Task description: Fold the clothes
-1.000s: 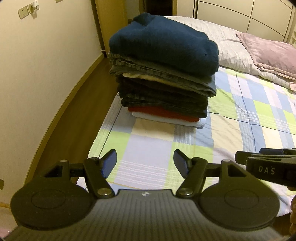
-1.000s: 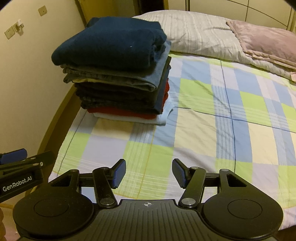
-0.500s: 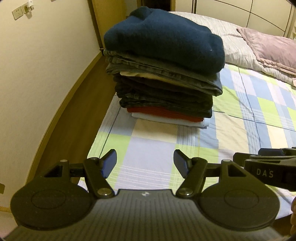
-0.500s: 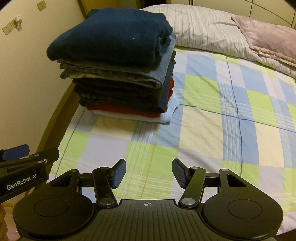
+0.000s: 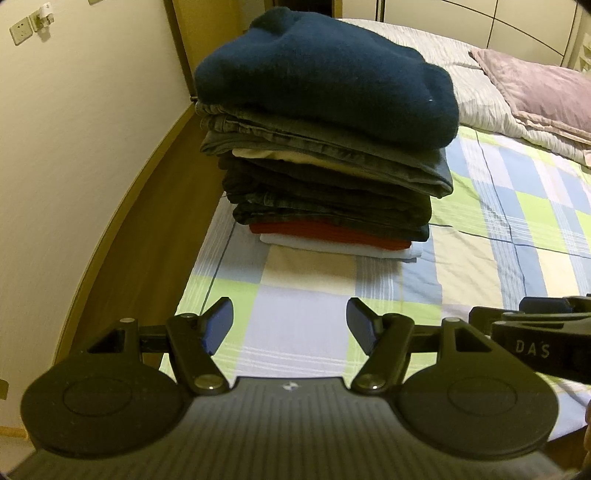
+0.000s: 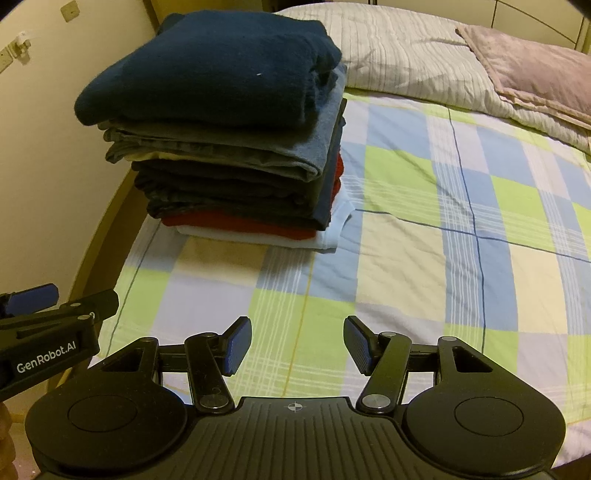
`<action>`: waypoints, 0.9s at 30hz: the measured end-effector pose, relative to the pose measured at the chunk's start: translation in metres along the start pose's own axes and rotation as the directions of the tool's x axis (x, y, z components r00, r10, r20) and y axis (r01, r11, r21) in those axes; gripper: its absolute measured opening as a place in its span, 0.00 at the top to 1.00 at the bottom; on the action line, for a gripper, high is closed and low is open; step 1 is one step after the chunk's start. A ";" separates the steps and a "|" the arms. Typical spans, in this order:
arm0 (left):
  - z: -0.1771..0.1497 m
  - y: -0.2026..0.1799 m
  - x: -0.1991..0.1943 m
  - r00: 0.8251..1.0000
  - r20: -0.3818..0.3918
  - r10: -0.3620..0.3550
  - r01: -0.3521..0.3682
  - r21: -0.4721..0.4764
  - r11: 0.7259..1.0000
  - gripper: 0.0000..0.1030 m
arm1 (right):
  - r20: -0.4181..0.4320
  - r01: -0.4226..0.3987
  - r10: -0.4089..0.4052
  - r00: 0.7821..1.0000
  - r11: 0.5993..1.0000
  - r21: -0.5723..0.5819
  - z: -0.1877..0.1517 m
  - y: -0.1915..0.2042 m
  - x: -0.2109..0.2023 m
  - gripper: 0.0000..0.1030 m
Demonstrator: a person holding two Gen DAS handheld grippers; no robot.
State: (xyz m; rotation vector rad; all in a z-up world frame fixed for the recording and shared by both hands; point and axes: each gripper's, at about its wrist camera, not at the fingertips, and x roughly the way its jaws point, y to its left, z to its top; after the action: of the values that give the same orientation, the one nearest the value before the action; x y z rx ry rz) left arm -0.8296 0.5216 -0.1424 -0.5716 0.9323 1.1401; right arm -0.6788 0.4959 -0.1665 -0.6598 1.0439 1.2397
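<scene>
Left wrist view, folded clothes stack [image 5: 325,147], long edges crossing frame

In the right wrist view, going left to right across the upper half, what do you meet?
Cream wall with a switch plate → stack of folded clothes topped by a dark blue knit sweater → striped white pillow → mauve pillow.
</scene>
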 end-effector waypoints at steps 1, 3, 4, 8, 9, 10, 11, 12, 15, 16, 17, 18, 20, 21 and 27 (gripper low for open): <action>0.001 0.001 0.001 1.000 -0.001 -0.001 0.001 0.001 1.000 0.37 | -0.001 0.002 -0.002 1.000 1.000 0.001 0.001 0.001 0.001 0.43; 0.004 0.003 0.004 1.000 -0.003 -0.003 0.003 0.003 1.000 0.37 | -0.004 0.005 -0.005 1.000 1.000 0.004 0.003 0.003 0.003 0.43; 0.005 0.005 0.006 1.000 -0.005 -0.004 0.005 0.006 1.000 0.37 | -0.005 0.007 -0.007 1.000 1.000 0.005 0.005 0.004 0.004 0.43; 0.011 0.011 0.012 1.000 -0.014 -0.006 0.007 0.016 1.000 0.37 | -0.013 0.013 -0.013 1.000 1.000 0.009 0.010 0.011 0.008 0.43; 0.013 0.012 0.014 1.000 -0.018 -0.009 0.009 0.019 1.000 0.37 | -0.016 0.015 -0.015 1.000 1.000 0.011 0.011 0.012 0.009 0.43; 0.014 0.014 0.016 1.000 -0.022 -0.012 0.012 0.021 1.000 0.37 | -0.019 0.017 -0.017 1.000 1.000 0.013 0.012 0.014 0.011 0.43; 0.016 0.015 0.018 1.000 -0.026 -0.014 0.015 0.024 1.000 0.37 | -0.023 0.020 -0.020 1.000 1.000 0.016 0.013 0.016 0.012 0.43; 0.017 0.016 0.020 0.999 -0.029 -0.017 0.018 0.028 0.999 0.37 | -0.027 0.023 -0.023 0.999 1.000 0.020 0.014 0.017 0.014 0.43; 0.020 0.019 0.027 0.999 -0.042 -0.028 0.029 0.040 0.999 0.37 | -0.039 0.035 -0.034 0.999 0.999 0.034 0.016 0.021 0.018 0.43; 0.021 0.019 0.029 0.998 -0.047 -0.032 0.034 0.046 0.998 0.37 | -0.043 0.039 -0.037 0.998 0.998 0.039 0.017 0.022 0.020 0.43; 0.023 0.019 0.032 0.998 -0.051 -0.036 0.039 0.053 0.998 0.37 | -0.047 0.043 -0.041 0.998 0.998 0.045 0.018 0.022 0.021 0.43; 0.024 0.020 0.034 0.998 -0.053 -0.040 0.043 0.061 0.997 0.37 | -0.050 0.048 -0.045 0.998 0.998 0.051 0.019 0.023 0.023 0.43; 0.028 0.021 0.038 0.997 -0.057 -0.049 0.053 0.076 0.996 0.37 | -0.055 0.058 -0.054 0.997 0.996 0.067 0.020 0.024 0.025 0.43; 0.030 0.022 0.040 0.997 -0.058 -0.053 0.058 0.085 0.995 0.37 | -0.057 0.062 -0.058 0.997 0.995 0.075 0.021 0.025 0.026 0.43; 0.041 0.027 0.050 0.995 -0.062 -0.074 0.081 0.126 0.989 0.37 | -0.069 0.090 -0.082 0.994 0.989 0.119 0.025 0.031 0.031 0.43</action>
State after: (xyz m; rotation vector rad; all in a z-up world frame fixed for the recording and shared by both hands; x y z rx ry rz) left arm -0.8350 0.5883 -0.1621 -0.5338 1.0165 0.9907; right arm -0.7018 0.5386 -0.1800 -0.6467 1.1237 1.0766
